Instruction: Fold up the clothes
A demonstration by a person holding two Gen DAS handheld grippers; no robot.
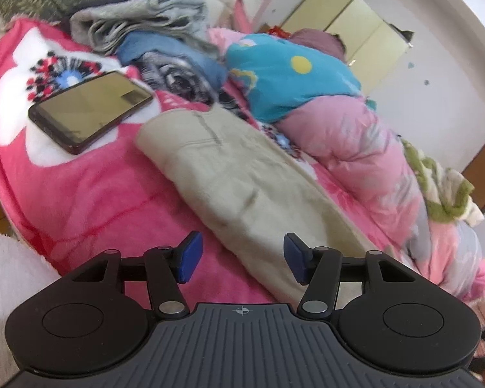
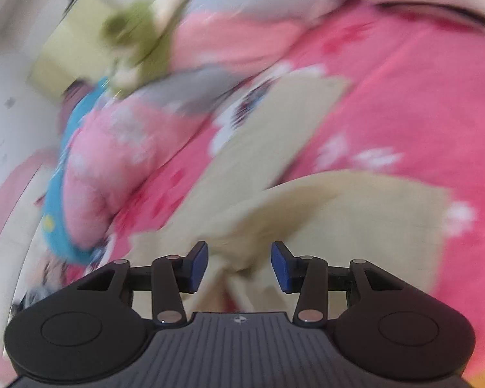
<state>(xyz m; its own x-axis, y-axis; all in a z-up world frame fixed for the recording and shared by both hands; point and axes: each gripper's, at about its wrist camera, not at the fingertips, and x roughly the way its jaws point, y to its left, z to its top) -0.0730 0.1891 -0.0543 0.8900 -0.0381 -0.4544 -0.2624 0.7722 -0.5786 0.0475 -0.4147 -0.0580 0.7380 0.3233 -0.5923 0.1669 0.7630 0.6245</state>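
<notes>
Left wrist: cloth (image 1: 242,174), beige, soft, limp and light, lies on blanket (image 1: 90,200) running 11 to 5 o'clock; left gripper (image 1: 241,258) and right gripper (image 2: 239,265) both open, empty; pinch an edge.

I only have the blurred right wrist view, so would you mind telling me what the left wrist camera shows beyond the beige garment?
Observer: A phone lies face up on the pink blanket, left of the beige garment and not touching it.
Operator: Thank you. Is the left gripper gripping anything?
Observer: No, the left gripper is open, with the near end of the garment showing between its pads but not pressed.
Operator: Are other clothes nearby?
Observer: Yes, a heap of grey and blue clothes sits beyond the phone, at the far side of the blanket.
</notes>
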